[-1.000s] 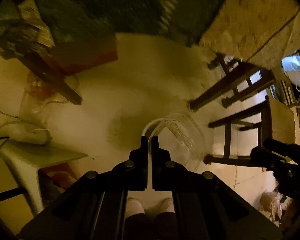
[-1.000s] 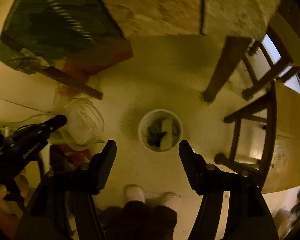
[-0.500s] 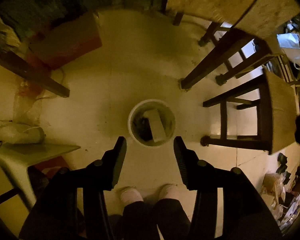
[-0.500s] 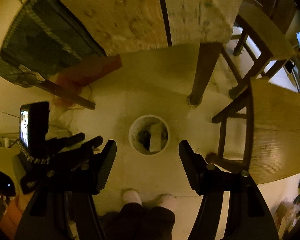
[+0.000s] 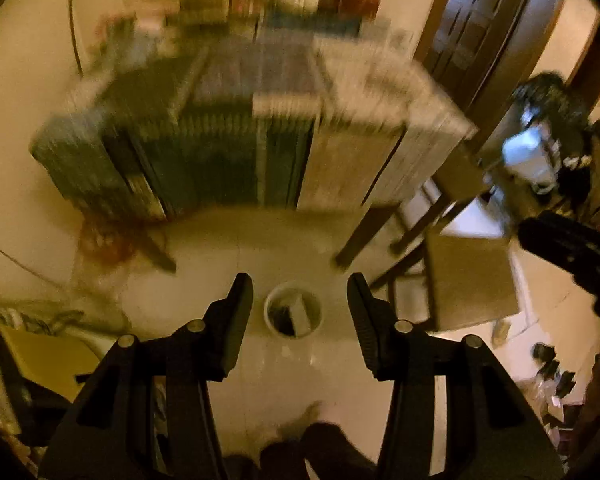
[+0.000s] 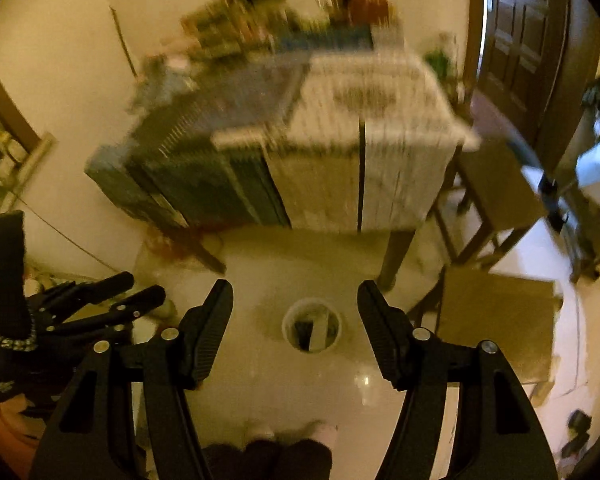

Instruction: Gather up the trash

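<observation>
My left claw [image 5: 300, 294] hangs with its two fingers spread wide apart and nothing between them. My right claw [image 6: 296, 302] stands the same way, jaws wide and empty. That makes two claws, four fingers, no load in either.

Straight below, I count one white bin [image 5: 293, 314] on the pale floor [image 5: 284, 372]. In the left view its round mouth sits in the gap between the fingertips, well below them and touching neither. In the right view the same bin [image 6: 312, 330] lies between the fingers again, a little under the tips. Inside it I make out a pale flat piece [image 6: 318, 330] leaning against darker scraps; how many scraps I cannot tell.

Beyond the bin stands one table [image 5: 340, 152] draped in cloth, badly blurred, with clutter on top that I cannot count. Its dark legs come down just behind the bin. To the right is one wooden chair [image 5: 472, 280], near the bin but apart from it.

From the right view I see my left claw [image 6: 140, 286] out at the left side, well clear of the bin. My two socked feet [image 6: 292, 434] show at the bottom edge.
</observation>
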The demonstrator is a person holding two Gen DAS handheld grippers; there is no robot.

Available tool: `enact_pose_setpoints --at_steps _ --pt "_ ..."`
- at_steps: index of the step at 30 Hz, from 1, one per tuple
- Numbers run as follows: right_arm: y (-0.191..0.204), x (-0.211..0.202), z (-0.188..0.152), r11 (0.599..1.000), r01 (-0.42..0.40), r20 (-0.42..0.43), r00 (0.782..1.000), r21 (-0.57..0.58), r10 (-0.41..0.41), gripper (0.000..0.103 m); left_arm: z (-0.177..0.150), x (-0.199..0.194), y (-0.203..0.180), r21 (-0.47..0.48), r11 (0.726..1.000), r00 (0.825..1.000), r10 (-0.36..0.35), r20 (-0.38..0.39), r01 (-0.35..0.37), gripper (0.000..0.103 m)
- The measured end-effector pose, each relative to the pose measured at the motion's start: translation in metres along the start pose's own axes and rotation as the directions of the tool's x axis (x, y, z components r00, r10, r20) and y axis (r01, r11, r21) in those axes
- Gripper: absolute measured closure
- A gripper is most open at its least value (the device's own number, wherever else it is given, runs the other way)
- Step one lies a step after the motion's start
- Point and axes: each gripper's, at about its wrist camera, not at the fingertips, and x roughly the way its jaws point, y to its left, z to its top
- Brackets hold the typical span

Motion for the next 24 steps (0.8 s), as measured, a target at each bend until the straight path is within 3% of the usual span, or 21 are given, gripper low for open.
enact_pose_setpoints --at_steps 5,10,13,14,18,21,24 --pt "0.028 -0.099 0.004 1.000 0.004 0.182 0.983 -0.014 -0.002 0.042 0.005 -0.111 -0.015 0.046 0.998 0.983 -0.050 0.179 0.042 0.055" --pt "0.062 -0.186 -0.012 1.000 0.005 0.347 0.938 -0.028 0.005 0.042 -0.017 -0.214 -0.026 0.106 0.992 0.930 -0.104 0.351 0.071 0.054" --pt "0.084 -0.231 -0.032 0.999 0.010 0.429 0.903 -0.053 0.014 0.042 -0.038 -0.265 -0.025 0.110 0.990 0.899 -0.127 0.419 0.088 0.048" --pt "0.089 -0.239 -0.036 0.998 0.013 0.444 0.896 -0.062 0.016 0.041 -0.046 -0.279 -0.024 0.111 0.990 0.890 -0.131 0.436 0.091 0.042" --pt "0.108 -0.269 -0.058 0.996 0.039 0.510 0.860 -0.077 0.006 0.016 -0.071 -0.317 -0.020 0.112 0.990 0.867 -0.125 0.482 0.081 0.010" --pt "0.114 -0.281 -0.072 0.997 0.054 0.549 0.835 -0.058 -0.013 0.001 -0.085 -0.336 -0.018 0.111 0.991 0.851 -0.118 0.512 0.071 0.009" --pt "0.117 -0.284 -0.077 0.997 0.072 0.560 0.827 -0.041 -0.037 0.000 -0.094 -0.345 -0.015 0.112 0.991 0.846 -0.118 0.521 0.069 0.009"
